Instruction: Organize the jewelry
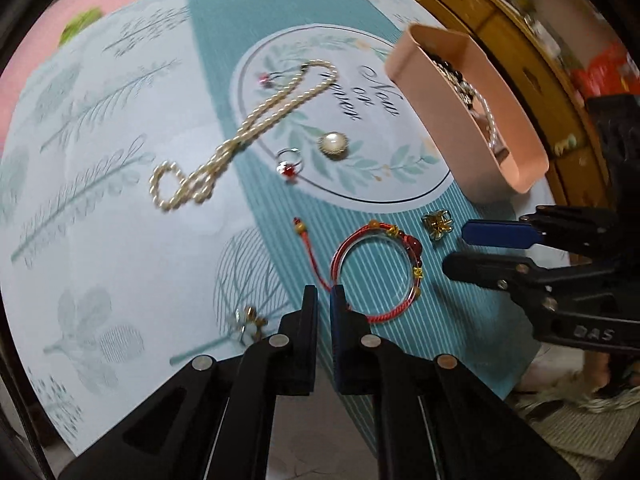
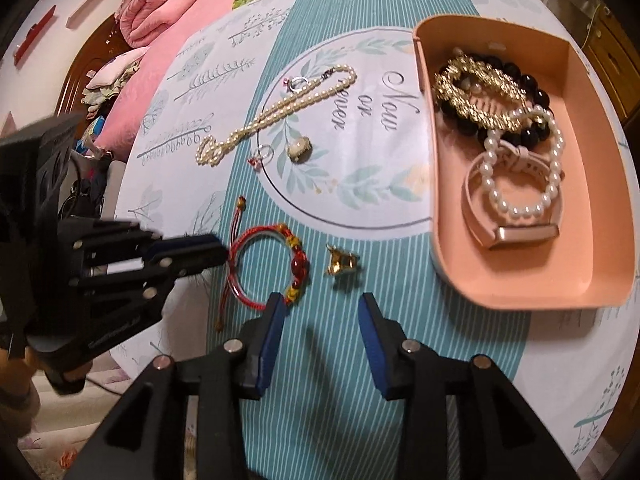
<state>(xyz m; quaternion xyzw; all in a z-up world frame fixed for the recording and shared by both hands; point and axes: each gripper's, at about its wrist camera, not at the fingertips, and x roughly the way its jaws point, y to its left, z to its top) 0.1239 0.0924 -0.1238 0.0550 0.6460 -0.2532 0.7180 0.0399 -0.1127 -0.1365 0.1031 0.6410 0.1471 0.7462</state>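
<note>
A red cord bracelet (image 1: 376, 272) with gold and red beads lies on the teal striped cloth; it also shows in the right wrist view (image 2: 268, 272). My left gripper (image 1: 324, 300) has its jaws nearly closed at the bracelet's near edge, and its tip (image 2: 216, 254) touches the cord in the right wrist view. My right gripper (image 2: 320, 312) is open and empty, just short of a small gold clip (image 2: 340, 266), which the left wrist view (image 1: 438, 226) also shows. The pink tray (image 2: 448, 200) holds several bracelets and a watch.
A pearl necklace (image 1: 240, 136), a red-stone ring (image 1: 290, 164), a pearl brooch (image 1: 333, 145), a small pink-stone ring (image 1: 266, 78) and a flower brooch (image 1: 248, 322) lie on the cloth. A wooden cabinet (image 1: 520, 40) stands behind the tray. A pink bed (image 2: 168, 20) is at left.
</note>
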